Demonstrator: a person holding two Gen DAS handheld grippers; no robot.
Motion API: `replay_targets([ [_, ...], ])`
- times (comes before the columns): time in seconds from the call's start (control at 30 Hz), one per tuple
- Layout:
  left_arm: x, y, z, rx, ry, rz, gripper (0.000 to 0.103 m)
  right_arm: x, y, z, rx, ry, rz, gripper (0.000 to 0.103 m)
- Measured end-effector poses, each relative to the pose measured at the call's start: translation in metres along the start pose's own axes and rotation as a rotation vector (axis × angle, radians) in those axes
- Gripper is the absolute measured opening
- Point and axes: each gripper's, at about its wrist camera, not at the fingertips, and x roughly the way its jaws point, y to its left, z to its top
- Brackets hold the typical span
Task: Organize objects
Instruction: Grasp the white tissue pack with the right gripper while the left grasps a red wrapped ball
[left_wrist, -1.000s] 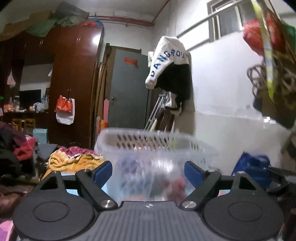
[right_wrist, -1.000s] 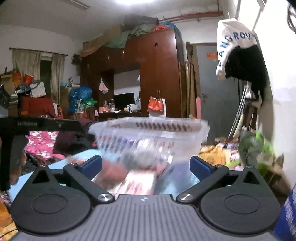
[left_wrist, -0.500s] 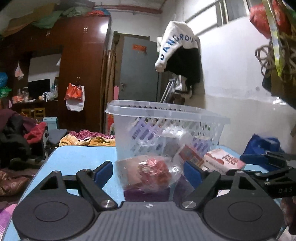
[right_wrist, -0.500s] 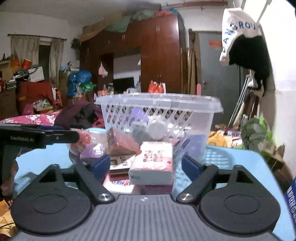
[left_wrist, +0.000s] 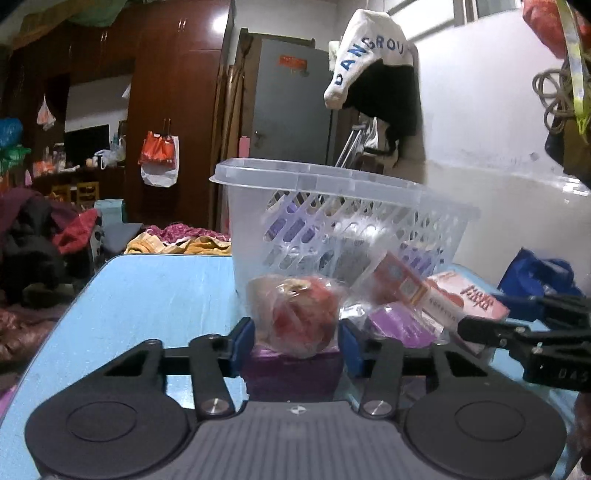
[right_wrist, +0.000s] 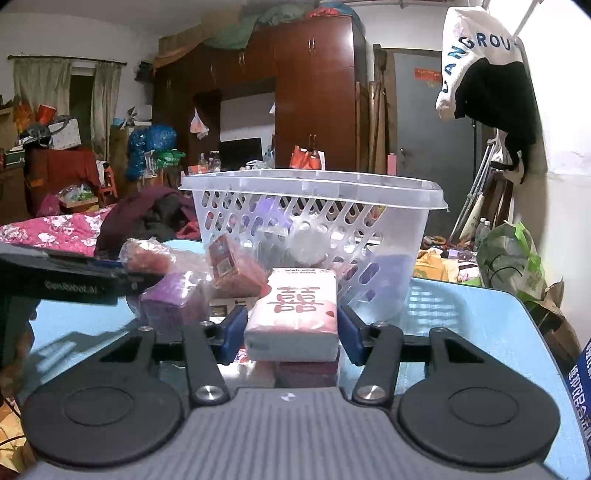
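Both tongs parked at the snack pile

Left gripper (left_wrist: 296, 345) spread around the bagged red snack (left_wrist: 295, 314); right gripper (right_wrist: 289, 334) spread around the tissue pack (right_wrist: 295, 314), basket (right_wrist: 314, 192) just beyond.

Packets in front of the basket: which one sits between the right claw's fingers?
The white tissue pack with the red double-happiness character, lying flat. The red box leans on the basket; the purple packet lies further left.

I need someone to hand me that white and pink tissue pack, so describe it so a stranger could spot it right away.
Find the clear slotted plastic basket on the light blue table. In front of it, atop the pile, lies a soft white and pink tissue pack, between the right gripper's open blue fingers. Unlike the purple packet and red box nearby, it bears a big red Chinese character.
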Motion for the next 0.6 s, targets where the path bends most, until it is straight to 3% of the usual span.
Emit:
replay_targets([
  [0.1, -0.01, 0.0, -0.003, 0.006, -0.022, -0.004, 0.045, -0.002, -0.001, 0.0, 0.008, -0.013, 0.003, 0.056],
  [0.6, -0.039, 0.012, -0.022, -0.017, -0.116, -0.023, 0.044, -0.049, -0.012, -0.02, 0.106, -0.12, 0.027, 0.055],
])
